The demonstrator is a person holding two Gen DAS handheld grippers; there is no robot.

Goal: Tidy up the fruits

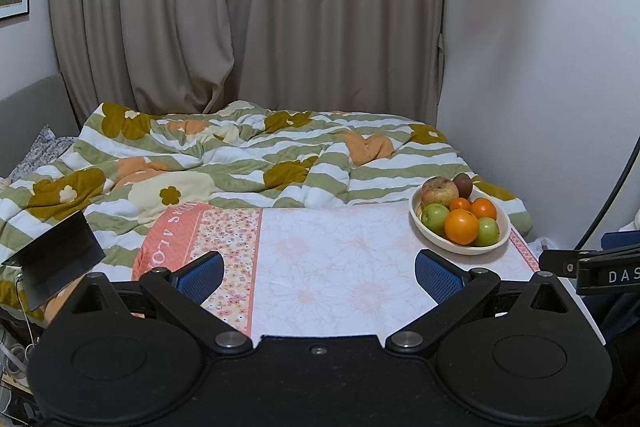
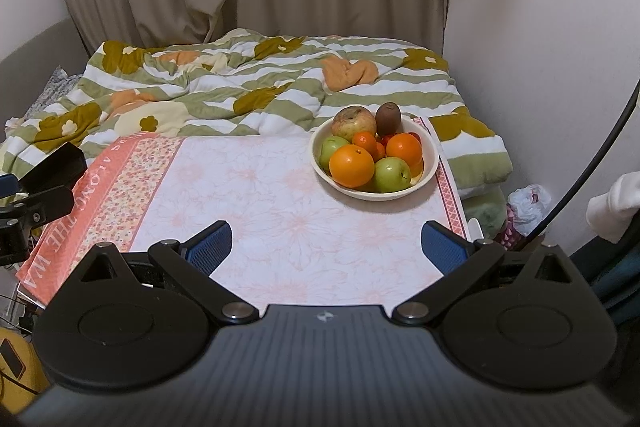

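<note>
Ahead of you the striped, flowered duvet (image 2: 256,87) covers the bed behind the table (image 2: 280,211) with its pale floral cloth, and near that table's far right corner stands the cream bowl (image 2: 434,163) that holds all the fruit. In it you can see a large orange (image 2: 352,165) at the front, green apples (image 2: 392,174) beside it, a mottled apple (image 2: 354,122) and a brown kiwi (image 2: 388,118) at the back. Your left gripper (image 1: 320,273) and your right gripper (image 2: 326,247) both hang above the near edge of the cloth with their blue pads spread wide, holding nothing.
</note>
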